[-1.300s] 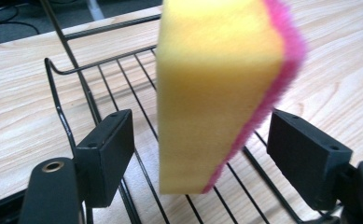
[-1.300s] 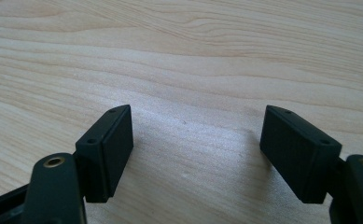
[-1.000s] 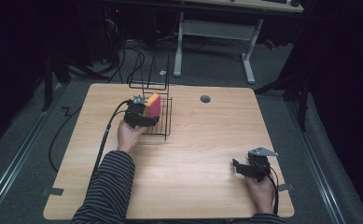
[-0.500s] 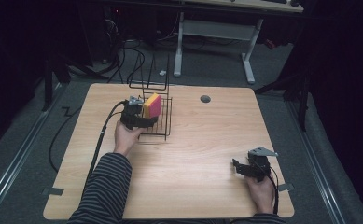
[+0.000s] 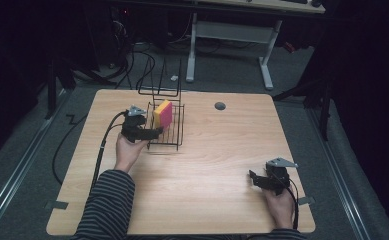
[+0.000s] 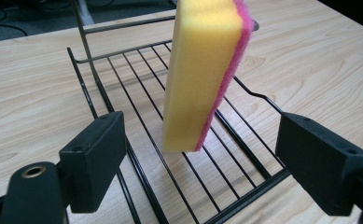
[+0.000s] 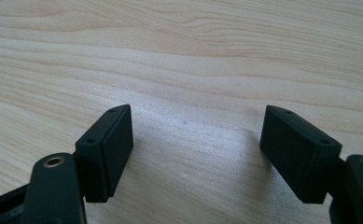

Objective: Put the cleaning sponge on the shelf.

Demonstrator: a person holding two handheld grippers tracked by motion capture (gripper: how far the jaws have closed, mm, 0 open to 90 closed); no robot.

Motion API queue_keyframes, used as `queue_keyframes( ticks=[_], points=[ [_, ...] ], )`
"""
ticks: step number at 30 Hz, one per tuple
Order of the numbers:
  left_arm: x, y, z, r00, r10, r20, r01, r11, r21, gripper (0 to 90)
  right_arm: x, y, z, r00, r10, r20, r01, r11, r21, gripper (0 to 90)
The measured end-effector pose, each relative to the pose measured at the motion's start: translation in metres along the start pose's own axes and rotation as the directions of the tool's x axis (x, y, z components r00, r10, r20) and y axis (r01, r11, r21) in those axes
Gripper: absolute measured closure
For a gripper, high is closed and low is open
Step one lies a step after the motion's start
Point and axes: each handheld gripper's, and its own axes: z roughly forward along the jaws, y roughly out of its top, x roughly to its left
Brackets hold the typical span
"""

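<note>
The sponge (image 6: 206, 70), yellow foam with a thin pink scouring layer on one face, stands on its narrow edge on the wires of the black wire rack (image 6: 244, 154), which sits near the far left part of the worktop (image 5: 217, 165). It looks light and soft, so I think it will give under pressure and spring back. The best hold is probably across the two broad faces, yellow on one side and pink on the other, near the middle, because a grip close to one end could tip it. The pink side looks rougher and should slip less.

The left gripper (image 6: 198, 163) is at the near left side of the rack with its jaws wide apart. The sponge is in front of them, and neither pad presses on it. Compared with one second ago, this gripper has drawn back a little from the sponge toward the left edge of the worktop, and the sponge now stands free in the rack.

The right gripper (image 7: 195, 149) rests near the near right corner, its jaws also wide and holding nothing. It has not changed place.
</note>
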Motion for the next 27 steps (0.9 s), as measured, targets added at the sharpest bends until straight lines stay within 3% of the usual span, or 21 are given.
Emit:
queue_keyframes(
  ticks=[10, 16, 27],
  points=[
    [0.002, -0.002, -0.020, 0.9999, -0.010, -0.006, 0.010, 0.9992, -0.038, 18.4, 0.000, 0.000, 0.000, 1.0000, 0.001, 0.000, -0.001, 1.000, 0.000, 25.8],
    [0.004, -0.002, -0.028, 0.9998, 0.012, -0.017, -0.013, 0.9995, -0.029, 18.4, 0.000, 0.000, 0.000, 1.0000, -0.001, 0.000, 0.001, 1.000, -0.001, 25.8],
    [0.001, 0.000, -0.049, 0.9999, 0.007, -0.012, -0.008, 0.9964, -0.085, 18.9, 0.000, 0.000, 0.000, 1.0000, -0.002, 0.000, 0.002, 1.000, -0.001, 25.9]
  ],
)
